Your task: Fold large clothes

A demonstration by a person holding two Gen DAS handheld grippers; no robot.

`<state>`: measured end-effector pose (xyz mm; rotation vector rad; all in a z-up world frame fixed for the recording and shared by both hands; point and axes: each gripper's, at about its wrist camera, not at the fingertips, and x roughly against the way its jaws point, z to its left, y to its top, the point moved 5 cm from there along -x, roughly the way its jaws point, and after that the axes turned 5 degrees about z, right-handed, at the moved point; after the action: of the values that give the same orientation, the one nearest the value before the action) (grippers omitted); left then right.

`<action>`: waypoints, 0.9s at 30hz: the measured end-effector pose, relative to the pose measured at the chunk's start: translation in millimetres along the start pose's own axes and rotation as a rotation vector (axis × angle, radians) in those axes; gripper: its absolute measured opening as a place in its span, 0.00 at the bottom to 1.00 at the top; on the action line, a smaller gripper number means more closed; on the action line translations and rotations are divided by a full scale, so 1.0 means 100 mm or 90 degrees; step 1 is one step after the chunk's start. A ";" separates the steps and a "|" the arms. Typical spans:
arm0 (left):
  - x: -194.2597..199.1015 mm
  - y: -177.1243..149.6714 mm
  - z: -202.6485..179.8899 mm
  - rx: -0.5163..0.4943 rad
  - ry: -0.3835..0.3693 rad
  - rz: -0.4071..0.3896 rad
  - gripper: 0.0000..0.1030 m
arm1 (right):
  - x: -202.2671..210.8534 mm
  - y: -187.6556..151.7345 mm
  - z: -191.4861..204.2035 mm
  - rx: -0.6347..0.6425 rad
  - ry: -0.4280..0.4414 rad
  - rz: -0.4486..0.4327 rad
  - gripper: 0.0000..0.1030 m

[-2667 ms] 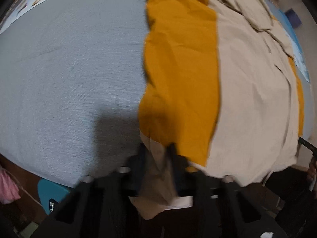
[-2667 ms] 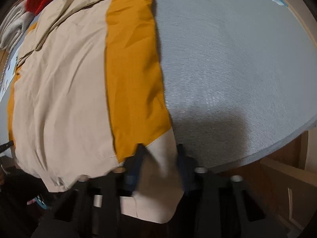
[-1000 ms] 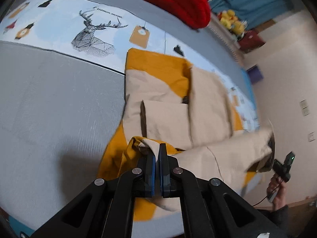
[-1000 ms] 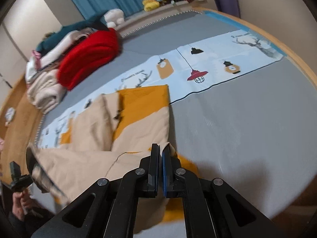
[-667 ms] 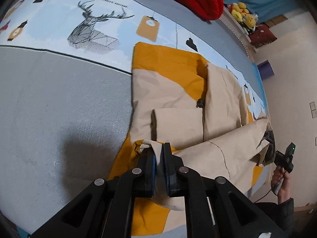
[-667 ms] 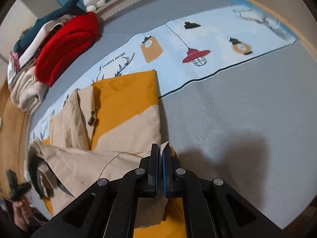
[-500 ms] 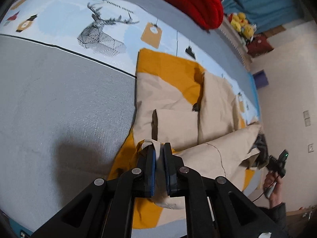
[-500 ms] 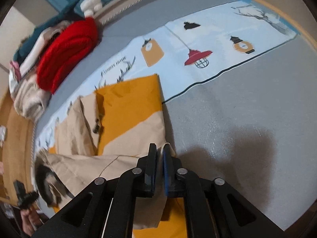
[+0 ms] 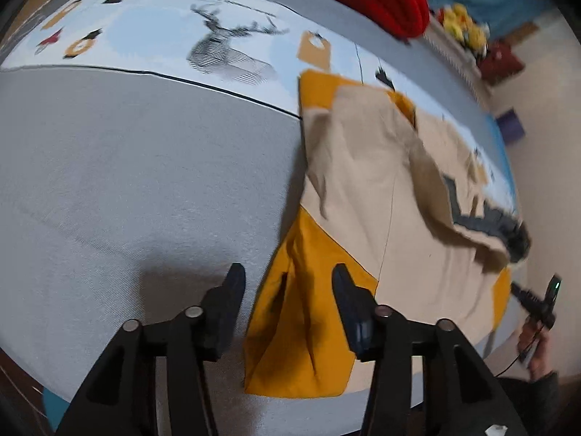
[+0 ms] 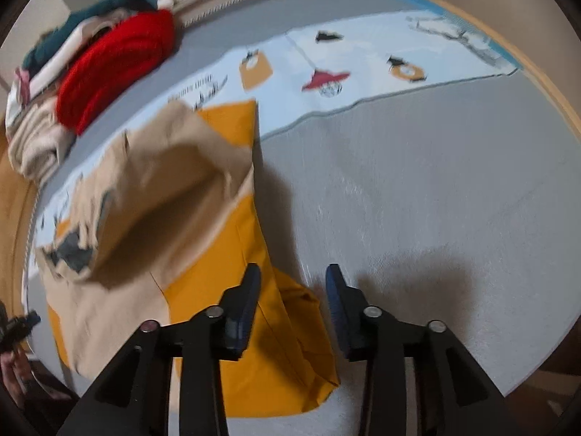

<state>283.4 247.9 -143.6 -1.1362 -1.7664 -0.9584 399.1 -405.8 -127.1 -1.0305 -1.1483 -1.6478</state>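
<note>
While both my grippers hover low over the bed, their fingers point forward and downward at the cloth and are spread wide, grasping nothing. Between the fingers of my left gripper lies the near orange corner of the garment, a little below them; I cannot tell whether the pads touch it. Ahead of those fingers and off to their right, the beige part is folded over the orange, blurred, with a dark patch at its far right edge. Left of the left finger there is only grey bed cover. Through my right gripper the same orange corner sits under and between the fingers, mostly toward the left finger, with beige folds ahead and to the left. Beyond the garment, past my fingertips, runs a pale printed sheet, and farther off a red blanket lies on a pile.
</note>
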 end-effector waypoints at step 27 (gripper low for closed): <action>-0.31 0.72 -0.50 -0.037 0.054 -0.066 0.01 | -0.20 0.38 0.55 0.078 -0.002 -0.032 0.02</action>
<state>370.0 215.4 -140.1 -1.0322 -1.7534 -1.1104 449.4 -358.0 -122.7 -0.9340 -1.2710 -1.5941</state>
